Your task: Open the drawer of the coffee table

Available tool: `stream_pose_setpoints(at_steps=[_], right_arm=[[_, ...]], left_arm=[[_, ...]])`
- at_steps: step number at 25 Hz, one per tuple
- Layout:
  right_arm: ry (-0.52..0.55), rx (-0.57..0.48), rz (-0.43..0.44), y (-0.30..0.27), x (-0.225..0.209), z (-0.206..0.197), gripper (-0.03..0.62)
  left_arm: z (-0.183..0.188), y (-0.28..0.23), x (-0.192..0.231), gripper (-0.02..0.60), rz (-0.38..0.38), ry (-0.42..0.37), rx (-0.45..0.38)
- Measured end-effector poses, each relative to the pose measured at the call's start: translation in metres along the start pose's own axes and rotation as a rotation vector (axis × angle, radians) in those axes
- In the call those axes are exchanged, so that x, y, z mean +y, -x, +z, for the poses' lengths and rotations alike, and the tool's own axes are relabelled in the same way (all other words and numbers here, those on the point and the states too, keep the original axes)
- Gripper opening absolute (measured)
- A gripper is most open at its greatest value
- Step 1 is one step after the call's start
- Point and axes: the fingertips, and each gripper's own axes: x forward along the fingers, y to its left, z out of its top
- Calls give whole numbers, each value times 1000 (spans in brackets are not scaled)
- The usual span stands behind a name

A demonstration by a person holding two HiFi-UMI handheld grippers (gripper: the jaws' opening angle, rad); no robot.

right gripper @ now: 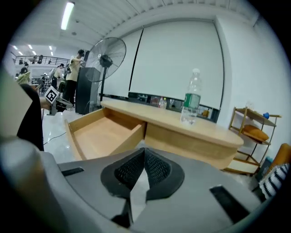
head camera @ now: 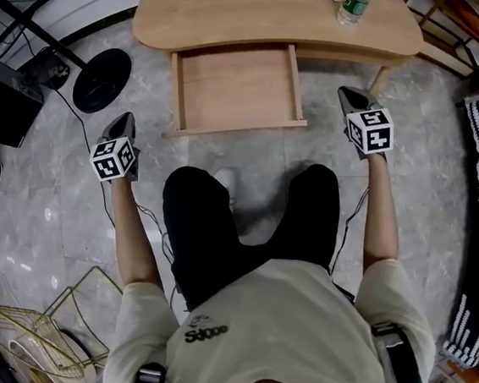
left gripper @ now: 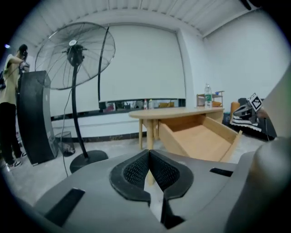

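drawer stands open under the coffee table, both grippers closed on nothing

head view: the drawer (head camera: 238,84) is pulled well out from under the wooden coffee table (head camera: 241,12), empty, with its front panel nearest the person; a water bottle (head camera: 354,5) stands on the top. the left gripper (head camera: 125,119) and right gripper (head camera: 348,94) hang on either side of it, forearms stretched forward past the knees, touching no wood. left gripper view: its pads (left gripper: 134,170) meet with nothing between them, the drawer lies ahead to the right, and a standing fan (left gripper: 75,54) is at left. right gripper view: its pads (right gripper: 157,170) are also clenched empty, with the drawer ahead to the left. the drawer looks like a stiff wooden box, probably light while empty and sliding straight; no handle shows, so the front panel's top edge seems the place to grip.
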Motion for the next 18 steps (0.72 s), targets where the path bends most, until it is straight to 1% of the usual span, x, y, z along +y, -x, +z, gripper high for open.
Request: stream_pose_setpoints(at_steps=[2,4,7,9,11,13,18], right_arm=[[35,-66,-20,3,-4,35,6],[70,-133,-27,6,-1,71,6],[131,-217,-5,10,16,122,6],[192,-246,13,12,29,147,6],[236,-266,19,13,38,163,6],[243,-284,27,12,42,173,6],[229,-293,49,4,48,174,6]], left_arm=[[36,1,-10,18,-15,-46,-66],[68,1,-21,18,-29,-101,-113],[111,4,-46,18,-59,-189,-173],[133,7,-67,18,-82,-244,-216],[150,11,-84,18,-105,-276,-255],[161,14,-95,18,-119,-292,-279],[170,10,-99,18,-122,-323,-288]])
